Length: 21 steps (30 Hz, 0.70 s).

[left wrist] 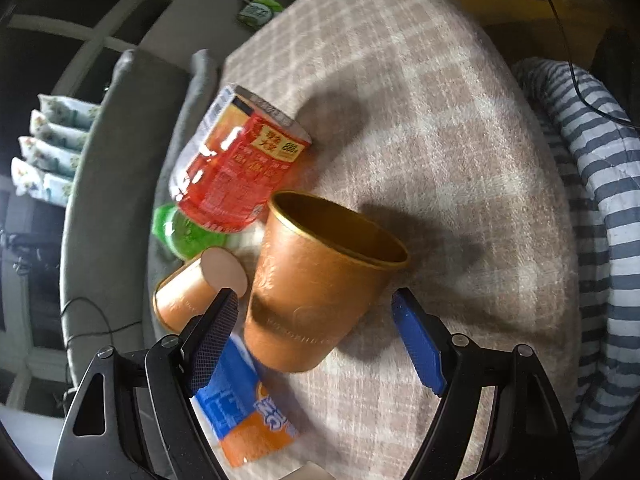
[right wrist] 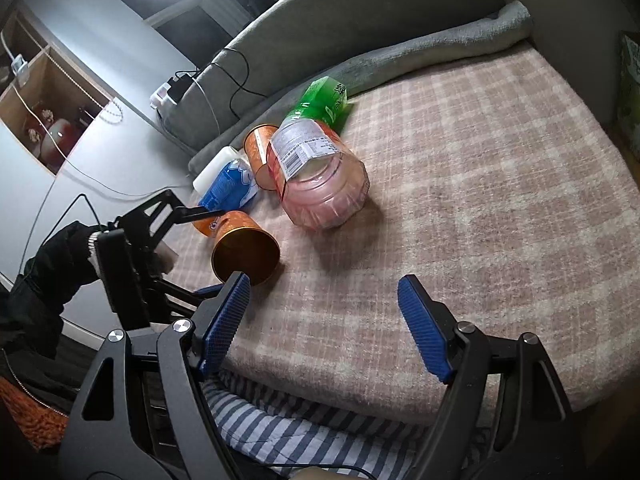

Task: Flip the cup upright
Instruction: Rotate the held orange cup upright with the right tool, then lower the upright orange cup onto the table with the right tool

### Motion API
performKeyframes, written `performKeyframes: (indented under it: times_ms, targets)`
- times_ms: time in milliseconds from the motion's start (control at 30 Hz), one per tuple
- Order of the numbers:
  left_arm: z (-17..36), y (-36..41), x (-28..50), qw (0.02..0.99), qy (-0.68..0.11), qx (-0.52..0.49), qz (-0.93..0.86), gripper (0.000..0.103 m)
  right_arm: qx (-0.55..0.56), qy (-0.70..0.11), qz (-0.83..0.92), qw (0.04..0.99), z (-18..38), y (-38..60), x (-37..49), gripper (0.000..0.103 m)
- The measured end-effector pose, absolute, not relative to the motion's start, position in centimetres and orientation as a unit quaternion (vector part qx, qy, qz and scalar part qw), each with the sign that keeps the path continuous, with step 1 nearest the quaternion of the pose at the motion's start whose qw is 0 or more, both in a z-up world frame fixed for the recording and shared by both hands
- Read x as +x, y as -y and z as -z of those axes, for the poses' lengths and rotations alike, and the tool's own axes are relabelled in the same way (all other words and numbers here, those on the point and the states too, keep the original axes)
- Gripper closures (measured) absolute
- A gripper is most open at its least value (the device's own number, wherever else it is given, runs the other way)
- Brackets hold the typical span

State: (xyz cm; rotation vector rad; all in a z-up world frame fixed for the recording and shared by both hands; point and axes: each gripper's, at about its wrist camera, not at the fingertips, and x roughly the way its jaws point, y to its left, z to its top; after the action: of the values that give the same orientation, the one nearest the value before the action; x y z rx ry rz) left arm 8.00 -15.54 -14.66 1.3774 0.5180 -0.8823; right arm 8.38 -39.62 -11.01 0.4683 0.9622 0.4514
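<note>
An orange paper cup [left wrist: 316,280] lies tilted on the checked blanket [left wrist: 420,140], its gold-lined mouth open toward the far right. My left gripper [left wrist: 316,312] is open, its blue fingers either side of the cup's base without touching. In the right wrist view the same cup [right wrist: 244,250] lies on its side with the mouth facing the camera. My right gripper [right wrist: 324,296] is open and empty, just right of the cup near the blanket's front edge. A second orange cup [left wrist: 196,292] lies on its side to the left.
A red-labelled clear plastic jar [left wrist: 236,164] lies on its side behind the cups, a green bottle [left wrist: 184,232] beside it. A blue and orange packet [left wrist: 244,408] lies under the left finger. A striped quilt [left wrist: 592,216] borders the blanket. A grey sofa back [right wrist: 320,28] rises behind.
</note>
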Motion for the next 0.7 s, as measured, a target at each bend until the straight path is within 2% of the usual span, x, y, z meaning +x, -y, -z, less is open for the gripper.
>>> performKeyframes:
  times_ms: [167,267,533,700]
  targets:
    - [15.4,16.9,8.6,0.639,-0.217,0.619,0.401,0.024,0.223,-0.460,-0.207,0.834,11.4,39.8,8.5,0.024]
    - [15.6,17.5,9.2,0.634,-0.221,0.612,0.417,0.029,0.227,-0.461,-0.201,0.834,11.4,40.2,8.2,0.024]
    - [13.9,18.1,12.1,0.682,-0.288,0.526,0.417,0.033,0.225,-0.454,-0.189,0.841,11.0,40.5,7.5,0.024]
    - [11.9,17.8,13.5,0.735,-0.298,0.455,0.405,0.033,0.227,-0.450,-0.194,0.842,10.7,40.1,7.2,0.024]
